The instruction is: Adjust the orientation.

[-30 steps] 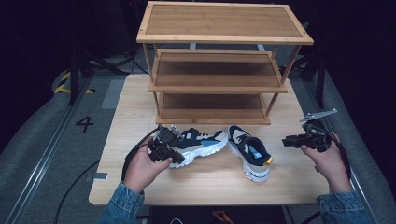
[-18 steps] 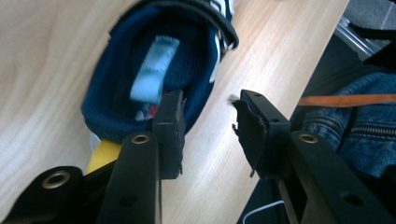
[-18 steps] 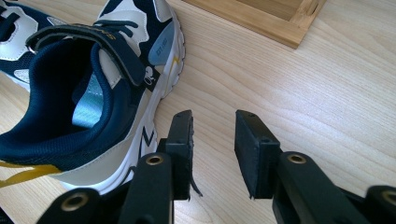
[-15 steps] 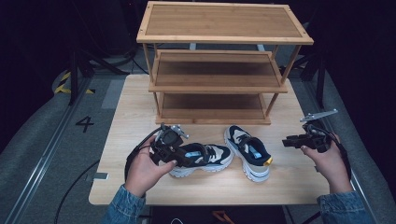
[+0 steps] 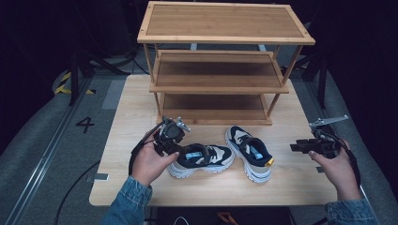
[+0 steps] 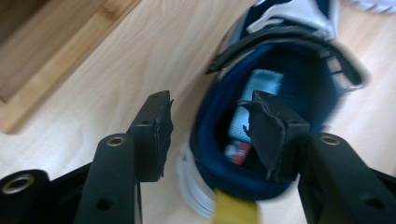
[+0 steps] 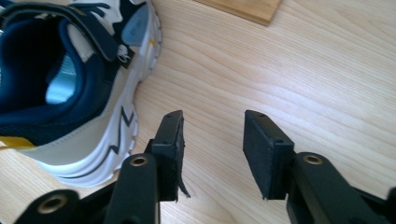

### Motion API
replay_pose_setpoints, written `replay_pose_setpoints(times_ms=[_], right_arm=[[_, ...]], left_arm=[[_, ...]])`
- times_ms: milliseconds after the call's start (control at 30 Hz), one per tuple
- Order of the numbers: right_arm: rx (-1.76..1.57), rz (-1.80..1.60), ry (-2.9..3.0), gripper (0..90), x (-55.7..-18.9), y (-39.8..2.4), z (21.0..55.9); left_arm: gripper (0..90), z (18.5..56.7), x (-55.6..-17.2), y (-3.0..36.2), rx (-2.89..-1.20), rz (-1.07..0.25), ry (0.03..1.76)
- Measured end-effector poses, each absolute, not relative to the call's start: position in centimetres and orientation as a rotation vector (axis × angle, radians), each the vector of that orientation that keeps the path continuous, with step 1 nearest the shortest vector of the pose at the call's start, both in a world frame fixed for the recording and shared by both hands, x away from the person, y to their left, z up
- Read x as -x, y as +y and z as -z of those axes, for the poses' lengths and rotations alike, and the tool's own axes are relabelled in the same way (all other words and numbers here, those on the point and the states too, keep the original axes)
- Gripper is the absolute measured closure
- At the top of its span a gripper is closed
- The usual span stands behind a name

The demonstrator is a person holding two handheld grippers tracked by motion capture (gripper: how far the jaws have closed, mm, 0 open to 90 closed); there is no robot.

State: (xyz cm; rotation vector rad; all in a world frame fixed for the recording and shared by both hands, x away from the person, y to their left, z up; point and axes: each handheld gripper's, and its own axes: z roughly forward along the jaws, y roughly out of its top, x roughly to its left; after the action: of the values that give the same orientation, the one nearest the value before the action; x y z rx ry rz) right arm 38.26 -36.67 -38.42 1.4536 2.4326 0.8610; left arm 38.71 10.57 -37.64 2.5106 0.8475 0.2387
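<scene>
Your left gripper (image 6: 210, 135) jaws just opening, straddling heel collar of left shoe (image 5: 202, 159), not pressing. Insole label (image 6: 259, 93) unreadable. Your right gripper (image 7: 212, 149) jaws just opening, empty, over table (image 7: 303, 70) beside right shoe (image 7: 70, 93). Floor marking "4" (image 5: 85, 124).

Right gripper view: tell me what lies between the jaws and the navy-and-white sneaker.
Only bare light wooden tabletop separates the right gripper from the navy-and-white sneaker, seen in the right gripper view.

Left gripper (image 5: 174, 140): black body, black cable looping at 7 o'clock. Right gripper (image 5: 300, 147): black, grey three-cornered plate at 1 o'clock. Jaws: flat black pads (image 7: 170, 140), brass-ringed screw holes. Denim sleeves (image 5: 129, 201) on both forearms.
</scene>
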Motion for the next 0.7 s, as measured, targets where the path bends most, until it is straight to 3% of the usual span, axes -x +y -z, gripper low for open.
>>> replay_pose_setpoints(times_ms=[400, 500, 567, 700], right_arm=[[-1.492, -0.836, 2.402, 56.4, -37.4, -37.6, 38.8], [-1.496, -0.83, 2.397, 55.9, -37.2, -37.7, 38.8], [-1.502, -0.83, 2.392, 55.6, -37.2, -37.8, 38.8], [-1.497, -0.832, 2.394, 55.5, -37.2, -37.8, 38.8]], left_arm=[[48.7, 39.8, -40.9, 9.6, -2.527, -0.132, 0.8], [56.9, 39.7, -41.0, 9.7, -2.522, -0.096, 0.796], [67.3, 39.6, -40.8, 9.5, -2.524, -0.091, 0.781], [72.3, 39.4, -40.5, 9.5, -2.547, -0.133, 0.779]])
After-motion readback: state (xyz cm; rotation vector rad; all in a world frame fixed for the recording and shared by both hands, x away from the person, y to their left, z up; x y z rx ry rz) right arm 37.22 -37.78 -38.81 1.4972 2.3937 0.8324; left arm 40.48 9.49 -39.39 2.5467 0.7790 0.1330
